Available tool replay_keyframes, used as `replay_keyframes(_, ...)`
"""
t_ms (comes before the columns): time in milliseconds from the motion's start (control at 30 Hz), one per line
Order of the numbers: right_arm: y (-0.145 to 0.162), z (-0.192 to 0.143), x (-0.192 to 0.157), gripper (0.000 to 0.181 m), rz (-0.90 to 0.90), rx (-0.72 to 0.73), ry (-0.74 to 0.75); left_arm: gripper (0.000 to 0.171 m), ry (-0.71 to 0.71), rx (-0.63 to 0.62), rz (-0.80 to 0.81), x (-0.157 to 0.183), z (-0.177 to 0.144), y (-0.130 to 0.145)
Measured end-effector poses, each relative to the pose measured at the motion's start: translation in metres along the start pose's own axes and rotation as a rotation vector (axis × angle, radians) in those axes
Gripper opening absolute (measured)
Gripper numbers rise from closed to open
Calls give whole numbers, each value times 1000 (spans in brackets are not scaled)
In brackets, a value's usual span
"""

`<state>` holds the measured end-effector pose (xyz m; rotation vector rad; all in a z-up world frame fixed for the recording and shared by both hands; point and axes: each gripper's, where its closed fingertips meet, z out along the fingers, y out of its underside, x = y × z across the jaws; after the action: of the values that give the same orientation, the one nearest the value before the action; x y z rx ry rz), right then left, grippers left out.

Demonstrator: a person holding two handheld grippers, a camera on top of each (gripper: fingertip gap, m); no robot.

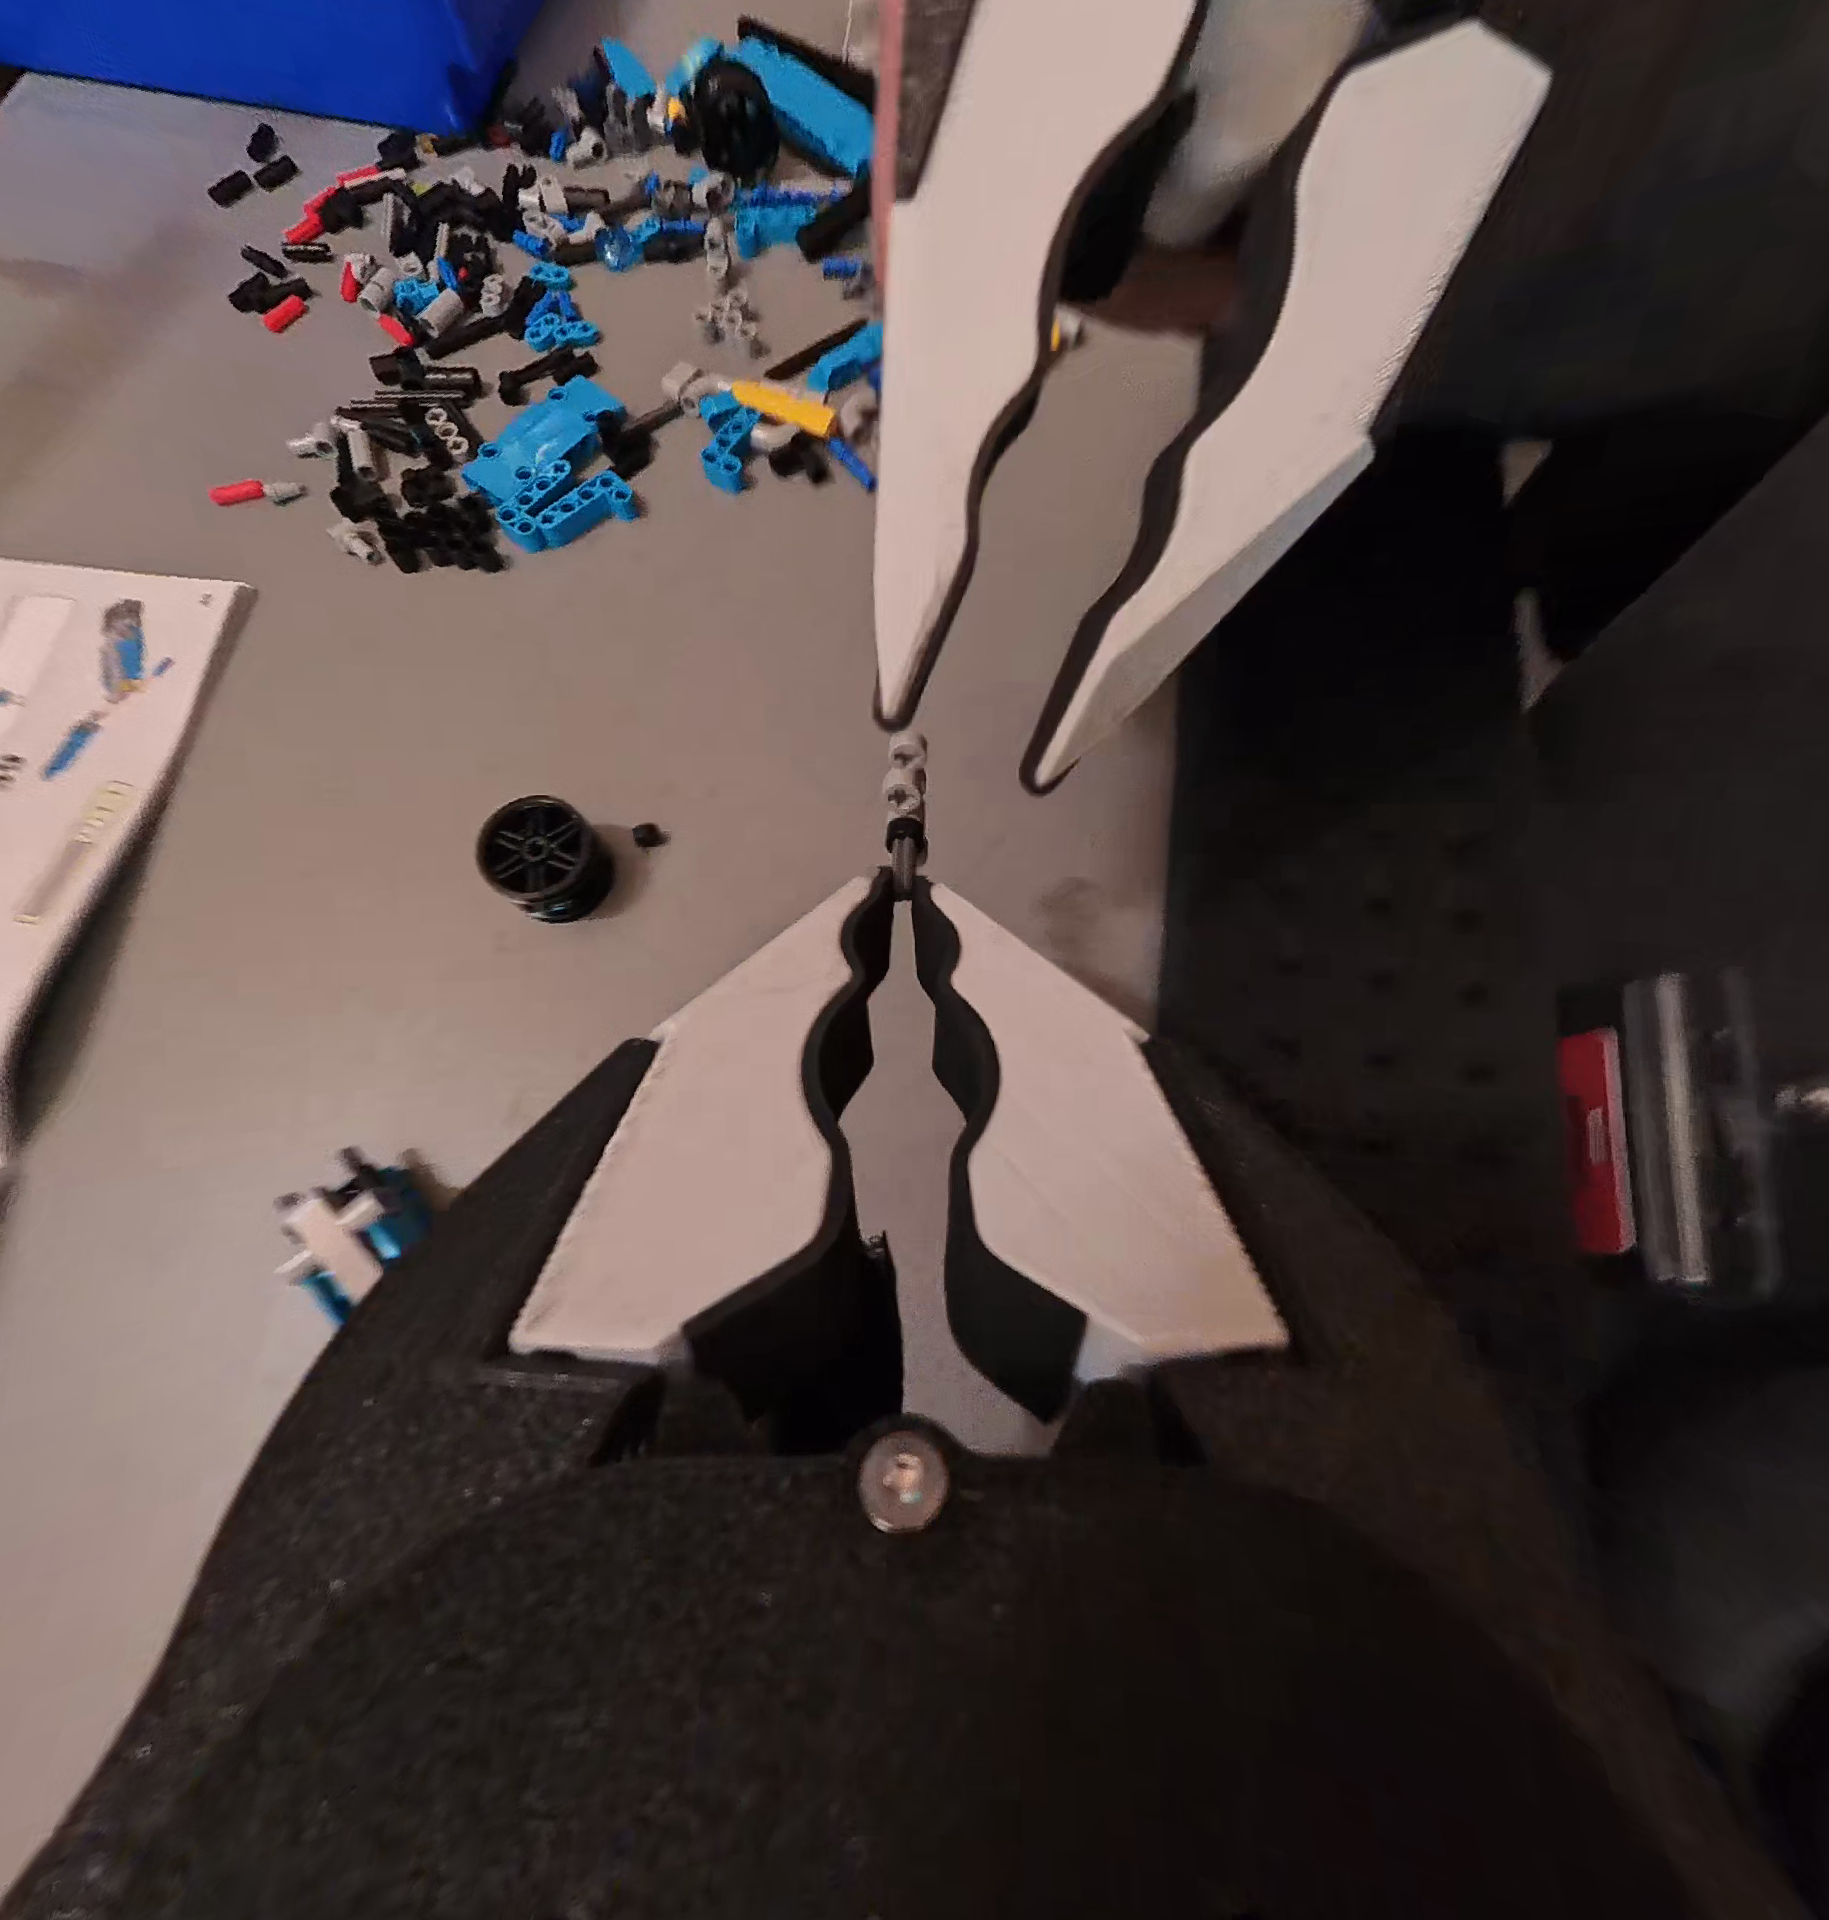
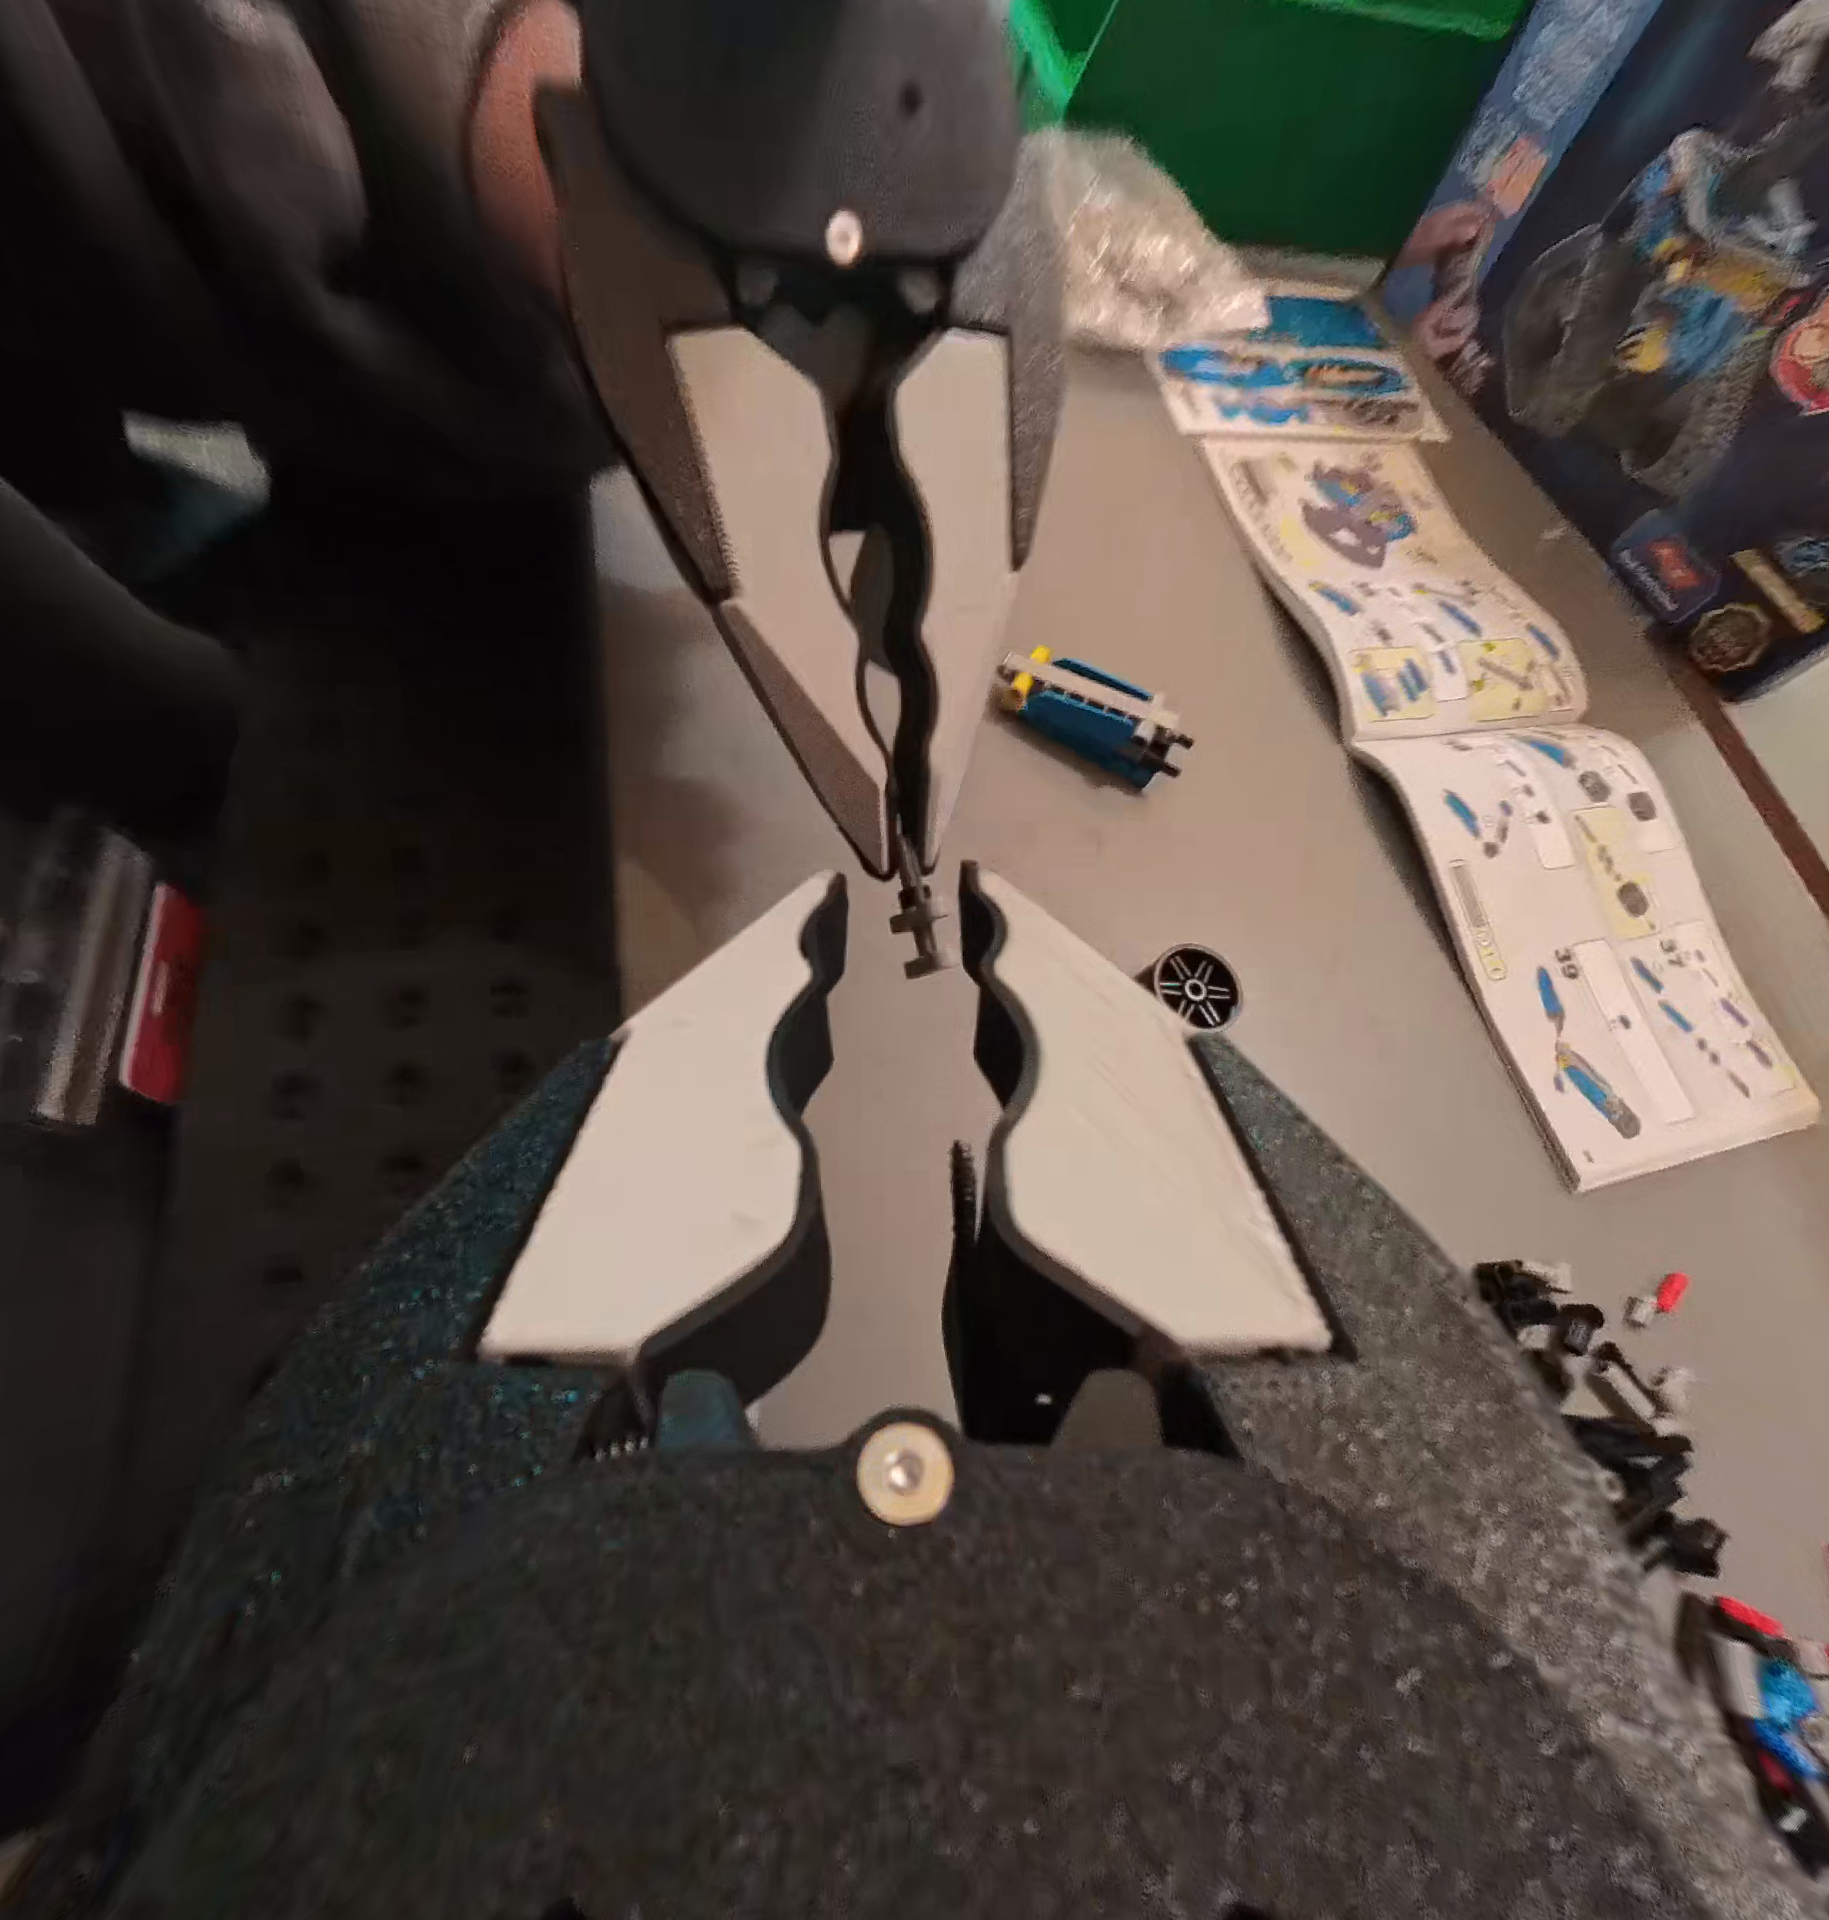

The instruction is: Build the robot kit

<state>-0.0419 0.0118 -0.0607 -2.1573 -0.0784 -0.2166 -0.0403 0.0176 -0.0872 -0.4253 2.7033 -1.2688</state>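
The left gripper (image 1: 902, 883) has its two white fingers pressed together on the black end of a thin little rod with grey plastic connector pieces on it (image 1: 905, 781). The rod sticks out past the tips, above the flat grey table (image 1: 577, 707).

The right gripper (image 2: 902, 894) comes in from the other side with its white fingers spread apart. The grey end of the rod sits in the gap between its tips, and it is hard to tell if it touches them.

A small black wheel with spokes (image 1: 542, 858) lies on the table just beside the grippers. A white open instruction booklet (image 2: 1575, 883) lies near it. A small blue and grey built block piece (image 2: 1097, 717) rests farther off. A big pile of loose blue, black, grey and red building pieces (image 1: 536, 343) sits far back.
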Motion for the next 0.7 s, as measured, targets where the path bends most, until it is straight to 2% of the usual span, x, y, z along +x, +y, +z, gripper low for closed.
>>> replay_keyframes(133,8,18,-1,15,-14,-82,-43,3,-46,-93,142,3,2,5)
replay_keyframes(300,20,26,-4,8,-28,-157,-62,3,-74,-115,172,3,3,8)
replay_keyframes(700,27,26,-7,6,-96,-240,-48,2,-114,-47,179,7,6,7)
